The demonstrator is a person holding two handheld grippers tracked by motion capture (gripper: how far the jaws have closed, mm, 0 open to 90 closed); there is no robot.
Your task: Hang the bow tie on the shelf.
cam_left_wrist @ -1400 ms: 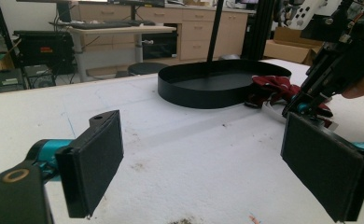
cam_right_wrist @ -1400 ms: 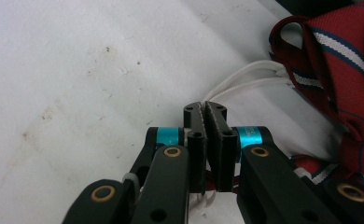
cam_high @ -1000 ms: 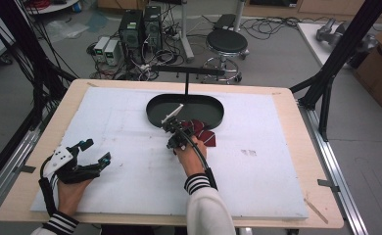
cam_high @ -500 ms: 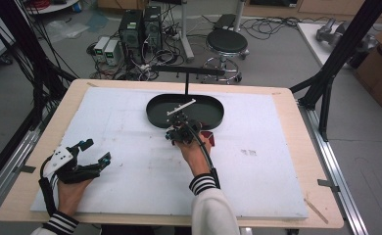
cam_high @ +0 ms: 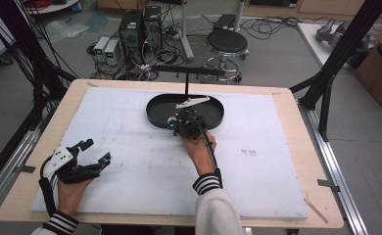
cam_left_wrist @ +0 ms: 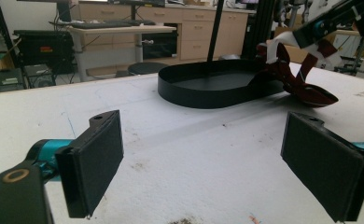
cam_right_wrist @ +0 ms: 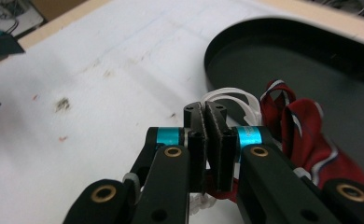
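On the white, lightly scuffed foam board point(cam_high: 130, 142) that covers the wooden table point(cam_high: 297, 117) stands 1 shallow oval tray point(cam_left_wrist: 203, 88), matte black with a low upright wall. At its near rim, the right gripper point(cam_right_wrist: 207, 122) holds its 2 flat black jaws pressed together on a dark red cloth item point(cam_right_wrist: 311, 140) with thin white and blue stripes and white elastic loops point(cam_right_wrist: 231, 95); the fabric is soft and crumpled, bunched below and beside the jaws. The left gripper point(cam_left_wrist: 203, 154) rests near the board's front left corner, well apart from the tray, its 2 rectangular padded jaws spread wide with nothing between them.

From above, the right gripper point(cam_high: 186, 122) sits over the tray's near edge point(cam_high: 155, 120) and covers nearly all of the cloth, while the left gripper point(cam_high: 88, 156) lies low on the board. The left gripper view gives the side profile: the cloth point(cam_left_wrist: 306, 88) hangs from the right gripper point(cam_left_wrist: 329, 21) as a folded red piece, its lower end close to the board just outside the tray wall. The right gripper view gives the stripes, the loops and the tray's dark smooth floor point(cam_right_wrist: 311, 60). I count 1 tray, 1 cloth item, 2 grippers.
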